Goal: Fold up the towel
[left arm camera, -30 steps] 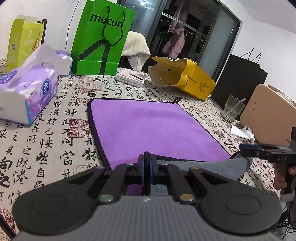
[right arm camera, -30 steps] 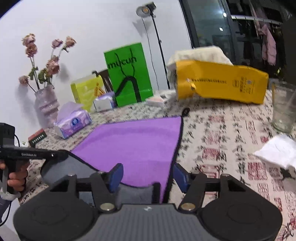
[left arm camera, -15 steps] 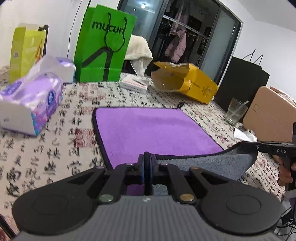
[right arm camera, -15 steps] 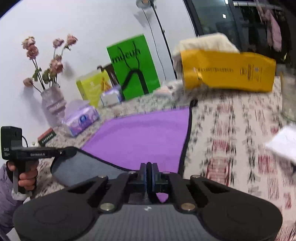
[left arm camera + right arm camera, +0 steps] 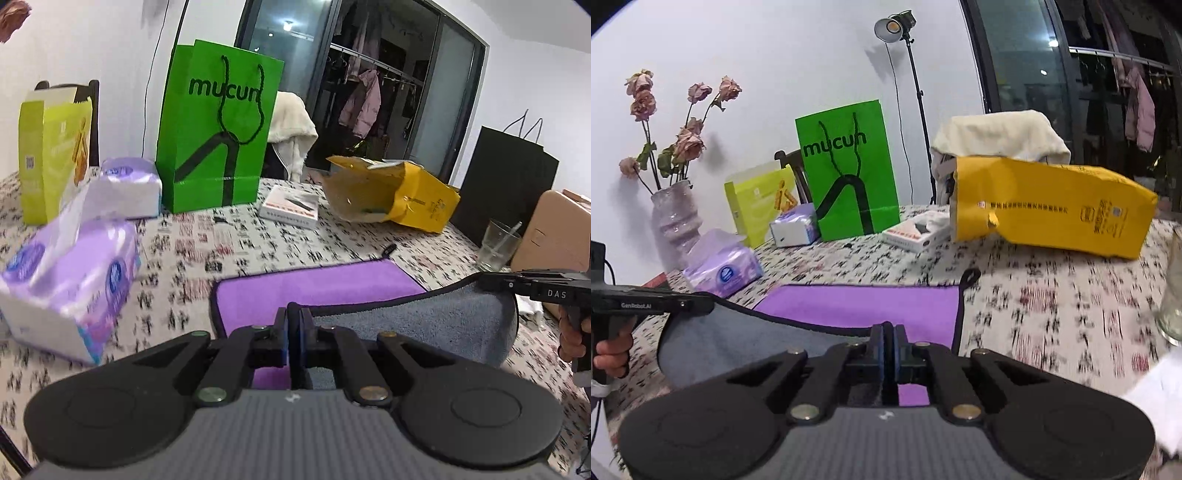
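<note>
A purple towel (image 5: 317, 284) with a grey underside and black trim lies on the patterned tablecloth; it also shows in the right wrist view (image 5: 864, 306). My left gripper (image 5: 294, 325) is shut on the towel's near left corner. My right gripper (image 5: 887, 341) is shut on the near right corner. Both hold the near edge lifted above the table, so the grey underside (image 5: 424, 321) hangs in a fold over the purple face. The right gripper also shows at the right of the left wrist view (image 5: 484, 282), and the left one at the left of the right wrist view (image 5: 707, 304).
A tissue pack (image 5: 70, 280) lies left of the towel. A green paper bag (image 5: 218, 125), a white box (image 5: 290, 210) and a yellow bag (image 5: 399, 197) stand beyond it. A glass (image 5: 496, 245) stands at the right. A vase (image 5: 676, 221) of dried roses stands at the far left.
The right gripper has closed on the towel's corner. Both grippers have lifted the near edge and carried it forward over the towel, so less purple shows.
</note>
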Demonstrator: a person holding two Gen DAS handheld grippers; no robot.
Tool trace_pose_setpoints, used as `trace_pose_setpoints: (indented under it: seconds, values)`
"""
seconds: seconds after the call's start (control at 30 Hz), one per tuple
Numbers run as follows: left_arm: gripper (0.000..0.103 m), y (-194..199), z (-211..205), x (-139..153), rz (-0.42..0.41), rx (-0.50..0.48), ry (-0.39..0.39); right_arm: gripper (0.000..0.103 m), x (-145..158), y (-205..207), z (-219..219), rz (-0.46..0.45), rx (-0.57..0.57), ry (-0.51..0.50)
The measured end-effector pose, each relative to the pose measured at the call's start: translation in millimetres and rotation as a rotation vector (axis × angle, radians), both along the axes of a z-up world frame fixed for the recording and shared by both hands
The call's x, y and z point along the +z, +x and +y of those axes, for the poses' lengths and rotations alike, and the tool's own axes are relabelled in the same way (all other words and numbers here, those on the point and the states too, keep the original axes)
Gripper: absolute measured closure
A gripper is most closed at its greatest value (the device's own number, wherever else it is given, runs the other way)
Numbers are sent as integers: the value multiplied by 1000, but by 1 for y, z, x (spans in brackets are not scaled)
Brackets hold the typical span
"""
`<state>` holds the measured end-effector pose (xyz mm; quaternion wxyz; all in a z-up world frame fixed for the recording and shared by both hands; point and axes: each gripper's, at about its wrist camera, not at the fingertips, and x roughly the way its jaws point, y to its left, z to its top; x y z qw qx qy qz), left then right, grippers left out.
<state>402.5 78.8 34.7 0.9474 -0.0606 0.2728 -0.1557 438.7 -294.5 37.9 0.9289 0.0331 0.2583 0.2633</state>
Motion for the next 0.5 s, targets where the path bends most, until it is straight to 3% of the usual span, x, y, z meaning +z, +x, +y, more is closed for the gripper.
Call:
trace_pose_setpoints:
  seconds: [0.5]
  values:
    - [97,97,8,-4,34,32,19,98,-5,95,19,-2,-35,-19]
